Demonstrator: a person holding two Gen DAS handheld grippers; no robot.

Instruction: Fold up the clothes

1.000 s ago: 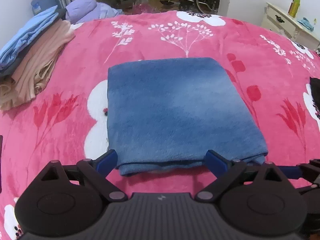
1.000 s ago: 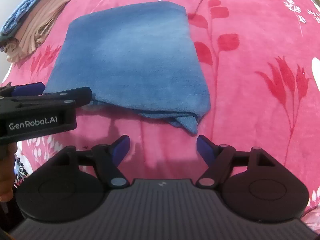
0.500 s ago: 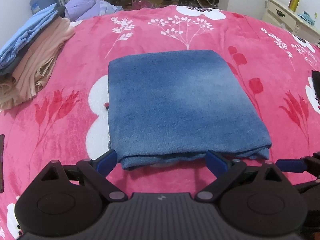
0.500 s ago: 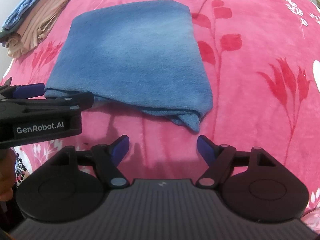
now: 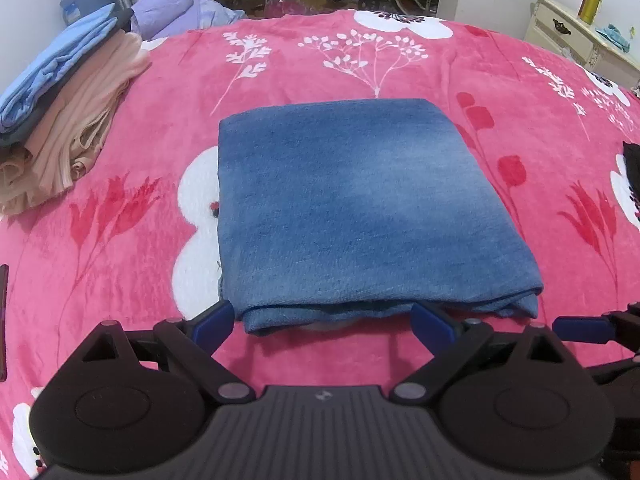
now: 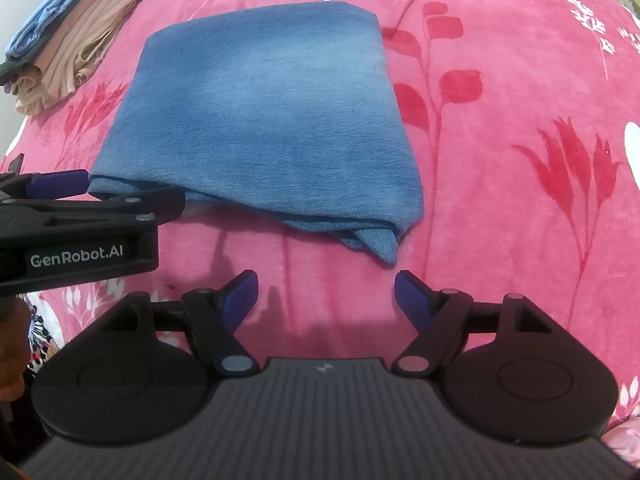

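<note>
Folded denim (image 5: 352,216) lies on pink floral blanket (image 5: 520,80).

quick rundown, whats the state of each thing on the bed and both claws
blue denim garment: folded flat, loose corner poking out at near right
stack of clothes: folded, piled at far left
left claw: open, at the garment's near edge
right claw: open, empty, short of the corner

A blue denim garment (image 5: 352,208) lay folded into a thick, flat rectangle on a pink floral blanket (image 5: 520,92), its layered edges facing the cameras and one loose corner (image 6: 380,246) protruding at the near right.
</note>
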